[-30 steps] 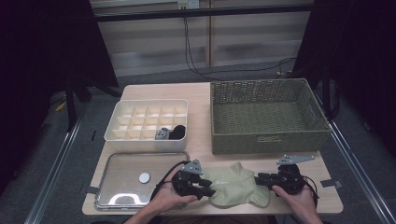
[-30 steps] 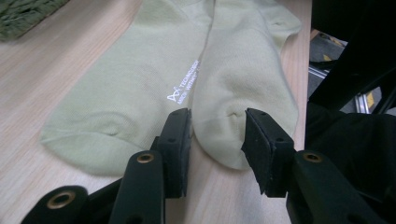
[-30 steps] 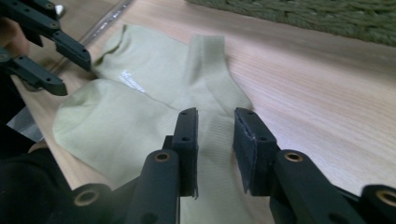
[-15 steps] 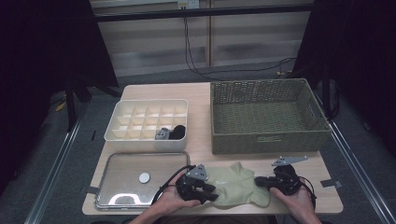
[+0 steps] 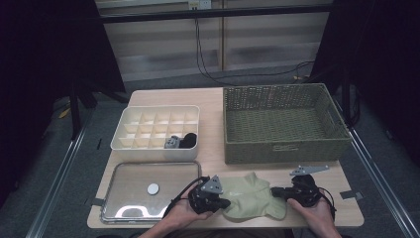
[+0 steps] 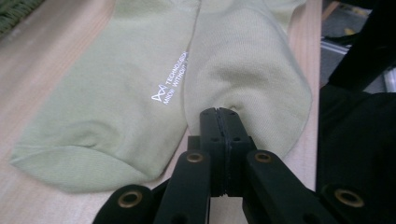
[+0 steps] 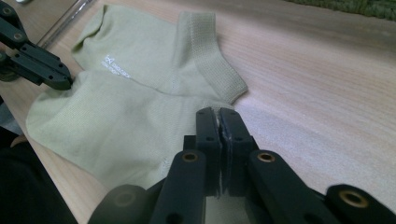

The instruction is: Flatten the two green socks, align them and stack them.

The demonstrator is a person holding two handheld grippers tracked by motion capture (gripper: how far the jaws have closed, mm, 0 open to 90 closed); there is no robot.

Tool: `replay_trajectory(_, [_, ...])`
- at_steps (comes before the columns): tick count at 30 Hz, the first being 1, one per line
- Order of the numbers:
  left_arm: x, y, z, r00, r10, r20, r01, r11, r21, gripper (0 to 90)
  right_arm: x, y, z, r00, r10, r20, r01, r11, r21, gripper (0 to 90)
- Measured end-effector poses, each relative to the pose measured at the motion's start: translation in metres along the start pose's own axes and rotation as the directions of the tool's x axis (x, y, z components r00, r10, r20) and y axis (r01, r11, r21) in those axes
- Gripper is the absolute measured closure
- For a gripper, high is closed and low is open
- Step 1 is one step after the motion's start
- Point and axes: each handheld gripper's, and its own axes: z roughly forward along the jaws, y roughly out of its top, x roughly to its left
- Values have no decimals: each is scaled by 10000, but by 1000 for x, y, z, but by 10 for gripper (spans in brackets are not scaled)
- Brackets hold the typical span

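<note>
The wooden table (image 5: 218,101) carries everything. At about one o'clock on it stands the woven basket (image 5: 282,121), the biggest item, with its front wall facing the person. At eleven o'clock sits the white divider box (image 5: 148,126), holding a small grey thing and a dark bundle (image 5: 188,140) in its near right cells. At seven o'clock, just in front of that box, lies the metal tray (image 5: 129,198) with a small round disc (image 5: 153,188) on it.

At six o'clock, on the near edge of the table, lie the pale green socks (image 5: 250,198), flat, one partly over the other, with small white lettering (image 6: 170,77) on one in the left gripper view. Their ribbed cuff (image 7: 208,56) points away toward the basket.

The left gripper (image 5: 218,201) sits at the nine o'clock edge of the socks; its jaws have just been closing and now stand together, pinching the sock fabric (image 6: 222,114) at the toe end. The right gripper (image 5: 277,192) sits at the three o'clock edge; its jaws have also just been closing and are pressed together on the sock's edge (image 7: 219,114) near the cuff. A hand holds each gripper from the near side.
</note>
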Motion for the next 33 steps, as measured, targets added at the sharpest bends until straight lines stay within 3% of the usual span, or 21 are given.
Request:
replay_trajectory(1, [2, 0, -1, 9995, -149, 293, 153, 9998, -111, 900, 0, 0, -1, 10000, 13, -26, -13, 10000, -46, 880])
replay_trajectory(4, [3, 1, -7, 9993, -185, 321, 191, 9996, -194, 900, 0, 0, -3, 9999, 3, -149, -6, 9998, -218, 881])
replay_trajectory(5, [5, 1, -12, 9980, -467, 434, 491, 9971, -574, 900, 0, 0, -4, 9998, 46, -186, -52, 9995, -320, 881])
replay_trajectory(8, [7, 2, -18, 9975, -560, 431, 590, 9956, -733, 900, 0, 1, -6, 9995, 39, -301, -54, 9987, -515, 882])
replay_trajectory(14, [19, 4, -40, 9965, -809, 233, 834, 9854, -1481, 900, 3, 6, -16, 9978, 192, -635, -264, 9930, -1152, 885])
replay_trajectory(19, [28, 2, -51, 9952, -961, -187, 919, 9827, -1609, 900, 8, 21, -12, 9977, 109, -662, -196, 9910, -1327, 886])
replay_trajectory(27, [44, -4, -56, 9898, -1309, -554, 1206, 9796, -1611, 900, 12, 45, 0, 9973, -3, -728, -93, 9911, -1326, 886])
replay_trajectory(33, [49, -7, -52, 9858, -1480, -788, 1357, 9804, -1429, 899, 10, 50, 16, 9977, -12, -671, -52, 9954, -957, 884])
